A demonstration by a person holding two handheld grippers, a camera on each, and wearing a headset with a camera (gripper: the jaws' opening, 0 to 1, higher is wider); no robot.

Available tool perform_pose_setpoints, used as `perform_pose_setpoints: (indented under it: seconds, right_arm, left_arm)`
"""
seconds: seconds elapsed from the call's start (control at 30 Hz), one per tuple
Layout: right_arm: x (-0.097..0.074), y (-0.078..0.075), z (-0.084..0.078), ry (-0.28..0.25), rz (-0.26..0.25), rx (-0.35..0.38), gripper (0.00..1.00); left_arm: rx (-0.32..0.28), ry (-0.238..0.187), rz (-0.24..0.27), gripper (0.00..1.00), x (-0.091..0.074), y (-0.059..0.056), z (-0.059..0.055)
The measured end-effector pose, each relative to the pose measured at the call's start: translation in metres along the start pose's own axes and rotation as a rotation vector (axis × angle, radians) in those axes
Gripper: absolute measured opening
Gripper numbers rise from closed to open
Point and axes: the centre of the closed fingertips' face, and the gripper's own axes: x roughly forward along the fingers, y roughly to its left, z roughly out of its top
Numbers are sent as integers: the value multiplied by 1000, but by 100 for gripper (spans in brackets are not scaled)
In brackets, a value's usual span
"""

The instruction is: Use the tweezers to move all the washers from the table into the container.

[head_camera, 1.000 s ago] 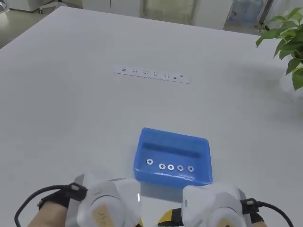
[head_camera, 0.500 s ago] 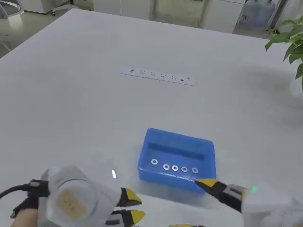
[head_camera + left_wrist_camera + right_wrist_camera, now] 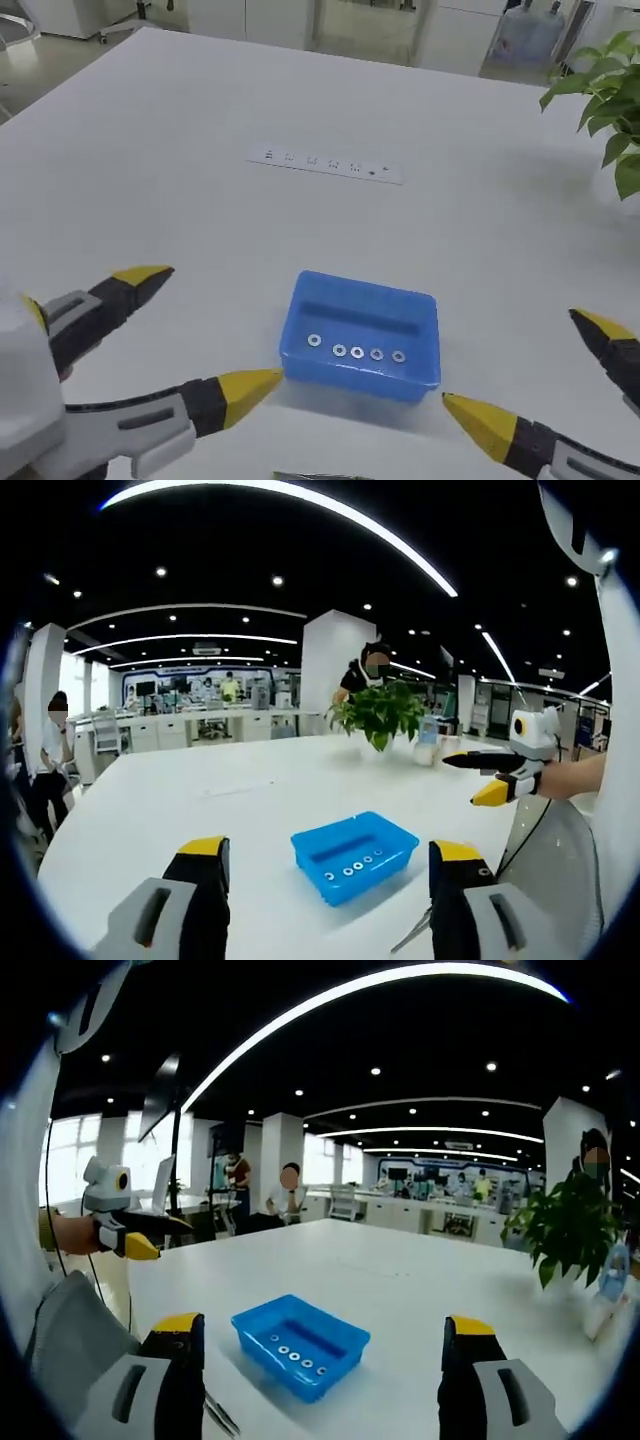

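Note:
A blue container [image 3: 360, 380] sits on the white table near its front, with several steel washers [image 3: 356, 351] in a row on its floor. My left gripper [image 3: 197, 330] is open wide at the container's left, and my right gripper [image 3: 528, 368] is open wide at its right; neither holds anything. In the left gripper view the container [image 3: 345, 832] lies ahead between the jaws, and the right gripper [image 3: 495, 775] shows open to the right. In the right gripper view the container [image 3: 290, 1375] and the left gripper [image 3: 140, 1235] show. The tweezers [image 3: 318, 476] lie on the table in front of the container.
A white power strip [image 3: 325, 164] lies flat further back on the table. A green potted plant [image 3: 610, 110] stands at the far right. People stand beyond the table's far side in the gripper views.
Both grippers have come forward from the picture's bottom edge, spread apart to either side of the container, and now stand open wide. The washers and the container lie as before.

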Motion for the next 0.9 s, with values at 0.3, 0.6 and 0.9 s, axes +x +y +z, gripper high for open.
perform_pose_setpoints:
  seconds: [0.3, 0.6, 0.9]
  right_arm:
    - [-14, -17, 14, -72, -116, 36, 99]
    - [-12, -19, 13, -66, -127, 63, 99]
    - [-5, -14, 11, -50, -111, 65, 99]
  left_arm:
    - [2, -49, 44, 99, 1, 3, 7]
    - [1, -44, 44, 99, 0, 10, 5]
    - [-9, -29, 57, 99, -4, 16, -1]
